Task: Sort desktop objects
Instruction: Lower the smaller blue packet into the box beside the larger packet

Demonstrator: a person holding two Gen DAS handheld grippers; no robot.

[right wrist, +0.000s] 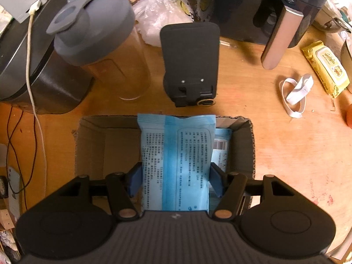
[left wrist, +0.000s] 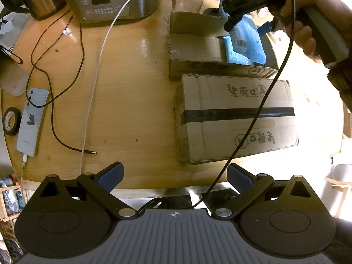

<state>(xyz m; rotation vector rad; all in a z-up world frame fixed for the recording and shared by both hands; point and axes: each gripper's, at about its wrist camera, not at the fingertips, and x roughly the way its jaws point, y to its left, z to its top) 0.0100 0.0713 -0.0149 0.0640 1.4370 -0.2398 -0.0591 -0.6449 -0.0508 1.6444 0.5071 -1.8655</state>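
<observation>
Overhead, we are clamping the blue packet (right wrist: pixel 176 160) in our right gripper (right wrist: pixel 176 181) above the open carton (right wrist: pixel 250 145), perhaps hiding a second packet beneath; our left gripper (left wrist: pixel 176 176) is hanging spread apart and empty.

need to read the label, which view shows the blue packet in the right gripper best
The right wrist view. There the blue packet fills the middle of the frame, printed side up, clamped between the right gripper pads above the open cardboard box. The left wrist view shows it only small and far off, partly hidden behind the gripper.

Bare tabletop (left wrist: pixel 132 92) left of open box (left wrist: pixel 193 48), cables (left wrist: pixel 55 101) crossing, bottle (right wrist: pixel 99 35) behind box
</observation>
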